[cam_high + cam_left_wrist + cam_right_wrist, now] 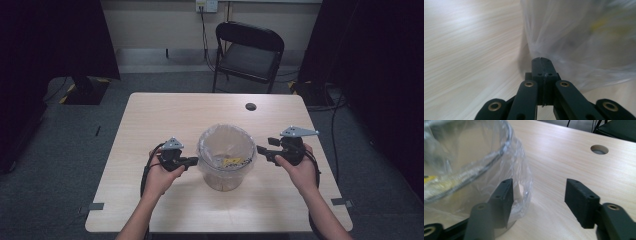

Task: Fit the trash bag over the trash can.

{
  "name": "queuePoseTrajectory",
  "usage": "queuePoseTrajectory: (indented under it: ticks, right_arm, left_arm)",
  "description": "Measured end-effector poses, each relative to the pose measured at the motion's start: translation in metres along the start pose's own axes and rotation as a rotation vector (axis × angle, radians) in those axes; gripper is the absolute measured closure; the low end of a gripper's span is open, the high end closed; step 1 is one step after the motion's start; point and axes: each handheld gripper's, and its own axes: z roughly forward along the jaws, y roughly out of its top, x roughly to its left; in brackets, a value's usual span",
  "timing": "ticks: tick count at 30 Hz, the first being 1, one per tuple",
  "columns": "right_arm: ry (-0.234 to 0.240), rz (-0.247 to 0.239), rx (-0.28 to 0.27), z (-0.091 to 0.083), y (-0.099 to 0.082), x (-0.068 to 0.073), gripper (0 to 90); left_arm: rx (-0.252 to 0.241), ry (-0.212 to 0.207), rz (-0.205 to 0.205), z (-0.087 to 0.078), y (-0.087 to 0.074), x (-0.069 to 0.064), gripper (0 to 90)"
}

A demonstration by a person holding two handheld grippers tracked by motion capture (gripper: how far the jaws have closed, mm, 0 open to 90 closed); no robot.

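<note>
High view: a small bin lined with a clear plastic bag stands near the middle of the pale wooden counter, a little toward the person's side. Some yellow scrap lies inside it. The left tool sits at the bin's left flank, its tip touching or just short of the bag skirt. The right tool is at the bin's right rim and points inward. The bin therefore lies between the two hands, and each tool faces it across a short gap. The left looks the closer one. A round cable hole sits well apart toward the far edge, and a black folding chair stands beyond the counter. Nothing stands between either tool and the bag.

Left gripper view: the left tool has its jaws pressed together, the seam a thin line. The bag's loose film hangs straight ahead and to the right, with its lower fold just past the tips. Whether a sliver of film is caught in the seam I cannot tell. The picture is blurred.

Right gripper view: the right tool stands spread, with bare counter showing between the jaws. The bag's overhang and the bin's rim lie to the left, and the film is touching or just behind the left jaw. I judge that pinching the film calls for a small shift toward the bin, so that the overhang comes between the jaws.
</note>
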Motion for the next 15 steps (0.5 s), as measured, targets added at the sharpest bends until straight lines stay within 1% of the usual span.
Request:
queuePoseTrajectory:
  ticks: [2, 3, 4, 5, 6, 7, 8, 9, 10, 11, 12, 13, 15]
  right_arm:
    - [0.011, 0.011, -0.016, -0.004, 0.003, -0.002, 34.5]
    - [0.012, 0.016, -0.026, -0.005, 0.005, -0.002, 32.2]
    - [0.016, 0.02, -0.036, -0.007, 0.007, -0.002, 29.0]
    - [0.021, 0.024, -0.039, -0.008, 0.008, -0.002, 26.3]
    - [0.033, 0.027, -0.038, -0.008, 0.01, -0.002, 24.4]
    - [0.037, 0.026, -0.031, -0.009, 0.012, -0.001, 22.9]
    - [0.033, 0.018, -0.032, -0.01, 0.014, 0.001, 20.7]
    - [0.035, 0.007, -0.032, -0.011, 0.016, 0.002, 17.9]
    - [0.04, 0.007, -0.024, -0.012, 0.019, 0.004, 15.9]
    - [0.046, 0.0, -0.025, -0.012, 0.021, 0.006, 16.5]
    - [0.056, -0.012, -0.027, -0.014, 0.024, 0.008, 16.0]
    - [0.06, -0.022, -0.033, -0.016, 0.026, 0.01, 16.0]
    - [0.076, -0.022, -0.041, -0.018, 0.031, 0.014, 16.0]
  left_arm:
    - [0.003, 0.012, -0.007, -0.001, -0.002, 0.003, 90.0]
    - [0.007, 0.031, 0.001, -0.003, -0.002, 0.005, 90.0]
    - [0.001, 0.039, 0.007, -0.005, -0.002, 0.006, 90.0]
    - [-0.02, 0.047, 0.005, -0.007, -0.003, 0.007, 90.0]
    - [-0.035, 0.043, -0.002, -0.009, -0.003, 0.007, 90.0]
    - [-0.026, 0.042, -0.012, -0.009, -0.003, 0.007, 78.7]
    - [-0.011, 0.042, -0.009, -0.01, -0.003, 0.006, 60.9]
    - [0.005, 0.045, 0.001, -0.011, -0.004, 0.005, 49.6]
    - [0.017, 0.048, 0.01, -0.012, -0.004, 0.004, 40.9]
    - [0.024, 0.051, 0.018, -0.014, -0.005, 0.004, 33.3]
    - [0.026, 0.057, 0.025, -0.016, -0.006, 0.004, 28.6]
    - [0.023, 0.055, 0.023, -0.018, -0.007, 0.003, 25.7]
    - [0.032, 0.047, 0.014, -0.02, -0.009, 0.004, 22.0]
